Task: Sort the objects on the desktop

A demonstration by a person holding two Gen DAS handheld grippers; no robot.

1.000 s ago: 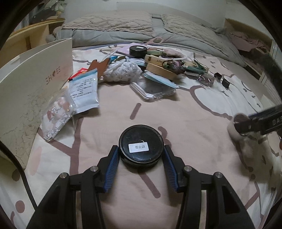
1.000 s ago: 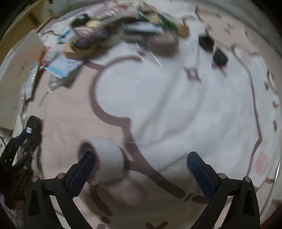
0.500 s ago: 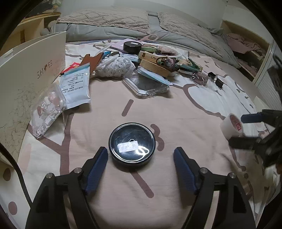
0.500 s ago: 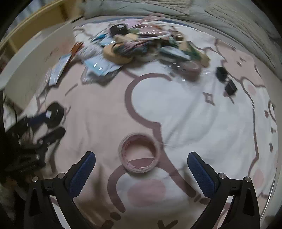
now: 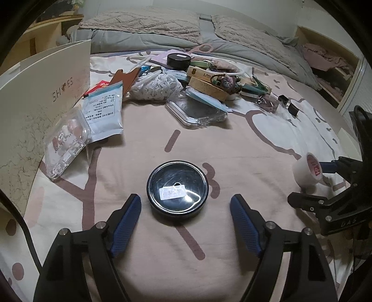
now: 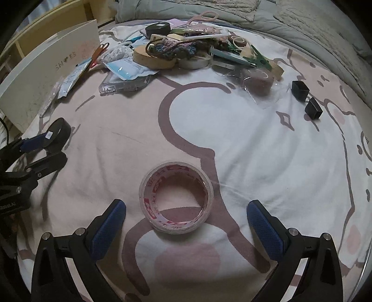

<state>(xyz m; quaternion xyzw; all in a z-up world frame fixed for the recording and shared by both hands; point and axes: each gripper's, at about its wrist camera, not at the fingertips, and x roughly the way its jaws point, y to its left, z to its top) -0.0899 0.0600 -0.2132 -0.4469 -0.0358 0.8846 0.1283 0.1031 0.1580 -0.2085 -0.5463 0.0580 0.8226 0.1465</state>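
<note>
A black round tin point(image 5: 177, 188) with a white label lies on the pink patterned bedsheet point(image 5: 232, 144). My left gripper point(image 5: 184, 197) is open, one blue pad on each side of the tin, neither touching it. In the right wrist view a roll of clear tape with red print point(image 6: 179, 224) lies on the sheet, its hole facing the camera. My right gripper point(image 6: 186, 205) straddles it, open, with a gap on both sides. The tape point(image 5: 304, 172) and right gripper point(image 5: 305, 182) also show at the right edge of the left wrist view. The left gripper point(image 6: 53, 148) and tin point(image 6: 58, 131) appear at far left.
A white shoe box point(image 5: 34, 93) stands along the left. A pile of small items sits at the back: a clear plastic case point(image 5: 197, 111), packets point(image 5: 104, 111), a second black tin point(image 5: 178, 60) and scissors point(image 6: 204, 15). Two black cubes point(image 6: 307, 100) lie to the right. Grey bedding point(image 5: 209, 34) lies behind.
My left gripper has opened and let go of the black tin, which stays on the sheet. My right gripper has shifted, so the tape now sits centred between its open fingers.
</note>
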